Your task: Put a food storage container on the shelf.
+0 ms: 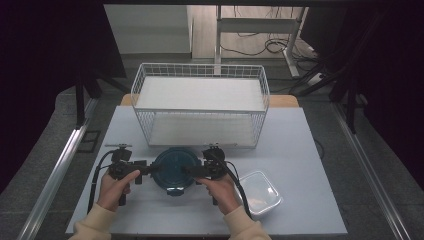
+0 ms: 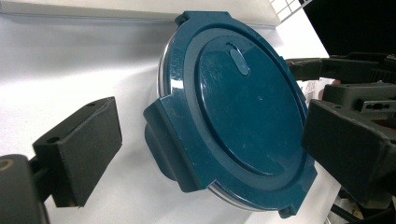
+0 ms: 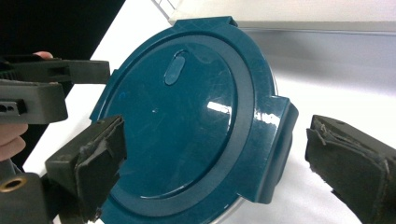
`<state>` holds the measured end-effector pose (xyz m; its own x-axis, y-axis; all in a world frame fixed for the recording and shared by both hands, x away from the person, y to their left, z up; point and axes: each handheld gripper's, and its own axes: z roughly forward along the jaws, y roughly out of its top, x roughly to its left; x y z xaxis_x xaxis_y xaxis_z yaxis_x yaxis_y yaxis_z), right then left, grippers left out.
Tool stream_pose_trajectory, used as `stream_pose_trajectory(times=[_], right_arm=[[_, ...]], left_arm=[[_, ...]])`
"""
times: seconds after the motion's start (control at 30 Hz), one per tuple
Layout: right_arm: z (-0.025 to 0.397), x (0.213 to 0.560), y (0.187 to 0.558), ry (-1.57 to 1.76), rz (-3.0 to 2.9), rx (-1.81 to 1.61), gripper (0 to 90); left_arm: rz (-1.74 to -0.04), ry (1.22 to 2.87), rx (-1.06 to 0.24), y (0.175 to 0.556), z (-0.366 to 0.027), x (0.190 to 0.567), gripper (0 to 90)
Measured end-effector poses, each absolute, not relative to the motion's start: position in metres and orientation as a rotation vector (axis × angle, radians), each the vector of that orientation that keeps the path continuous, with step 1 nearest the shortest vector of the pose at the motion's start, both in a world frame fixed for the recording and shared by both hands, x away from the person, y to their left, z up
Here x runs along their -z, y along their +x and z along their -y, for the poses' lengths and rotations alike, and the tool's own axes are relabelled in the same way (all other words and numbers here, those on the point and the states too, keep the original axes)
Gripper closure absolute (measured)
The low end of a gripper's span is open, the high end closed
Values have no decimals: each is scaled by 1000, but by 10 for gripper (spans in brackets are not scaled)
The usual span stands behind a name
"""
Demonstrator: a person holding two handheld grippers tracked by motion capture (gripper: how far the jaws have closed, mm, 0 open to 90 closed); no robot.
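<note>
White table (image 1: 310, 150) carries a round container with a dark blue lid (image 1: 172, 168) near its front edge, before a wire basket (image 1: 200, 102). Left gripper (image 1: 145, 167) and right gripper (image 1: 192, 170) flank it, jaws wide, each straddling a latch flap.

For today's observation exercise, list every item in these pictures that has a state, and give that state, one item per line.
Round dark-blue plastic container lid: seated on its clear container, side clips folded down, flat on the table.
Left tool: open, jaws either side of a lid clip.
Right tool: open, jaws straddling the opposite clip.
White wire basket: upright, nothing inside.
Clear square plastic container: upright, uncovered.
</note>
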<state>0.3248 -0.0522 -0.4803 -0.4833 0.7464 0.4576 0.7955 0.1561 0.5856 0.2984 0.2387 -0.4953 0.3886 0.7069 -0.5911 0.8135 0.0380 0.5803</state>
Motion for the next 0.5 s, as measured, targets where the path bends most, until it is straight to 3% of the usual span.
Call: stream_pose_trajectory(times=[0.5], right_arm=[[51,489,336,-1580,2339,1196,53]], left_arm=[[-1387,1728,216,306,-232,508,31]])
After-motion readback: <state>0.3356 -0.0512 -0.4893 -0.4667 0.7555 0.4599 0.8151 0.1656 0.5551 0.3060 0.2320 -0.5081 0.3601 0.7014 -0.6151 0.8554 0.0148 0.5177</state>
